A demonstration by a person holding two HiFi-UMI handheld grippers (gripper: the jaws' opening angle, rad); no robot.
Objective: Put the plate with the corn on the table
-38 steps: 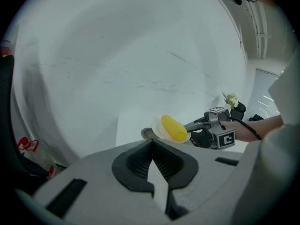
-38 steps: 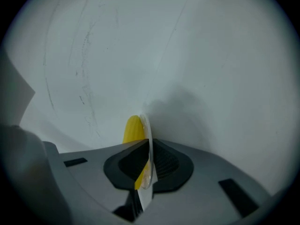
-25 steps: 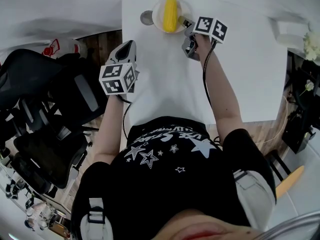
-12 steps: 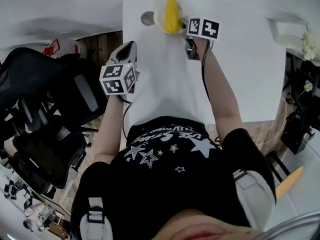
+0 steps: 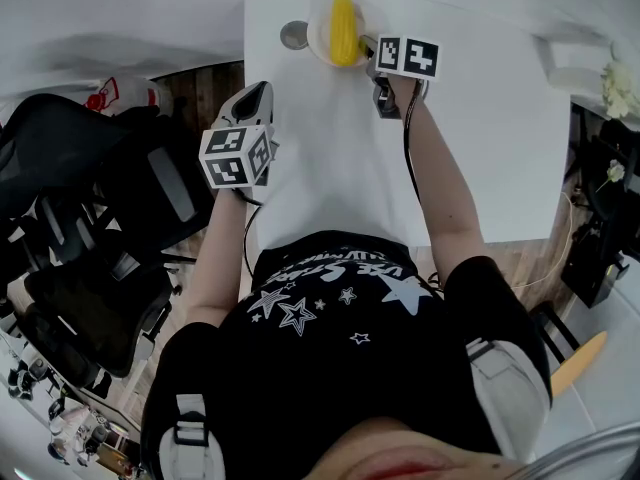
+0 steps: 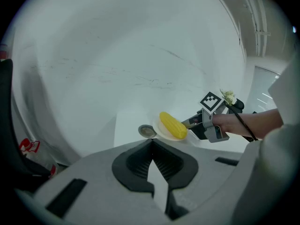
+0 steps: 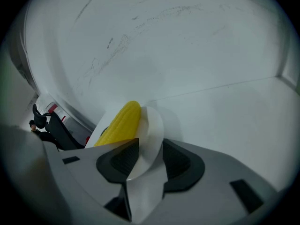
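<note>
Just spreading jaws of right hand-held gripper astride plate rim, corn aboard, on bench; holding left hand-held gripper pressed together, empty; shirt lettering illegible.

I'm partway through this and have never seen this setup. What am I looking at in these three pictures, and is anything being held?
No robot here: a person holds a hand-held gripper in each hand. The head view looks down from the person's head at a white table. The other two views come from a camera on each gripper, looking along its jaws. At the table's far end lies a plate with a cob of corn on it, a small round metal object beside it. The right hand-held gripper has the plate's rim between its jaws, which have just been opening and do not press on it. The left hand-held gripper is shut and empty, off to the side.
</note>
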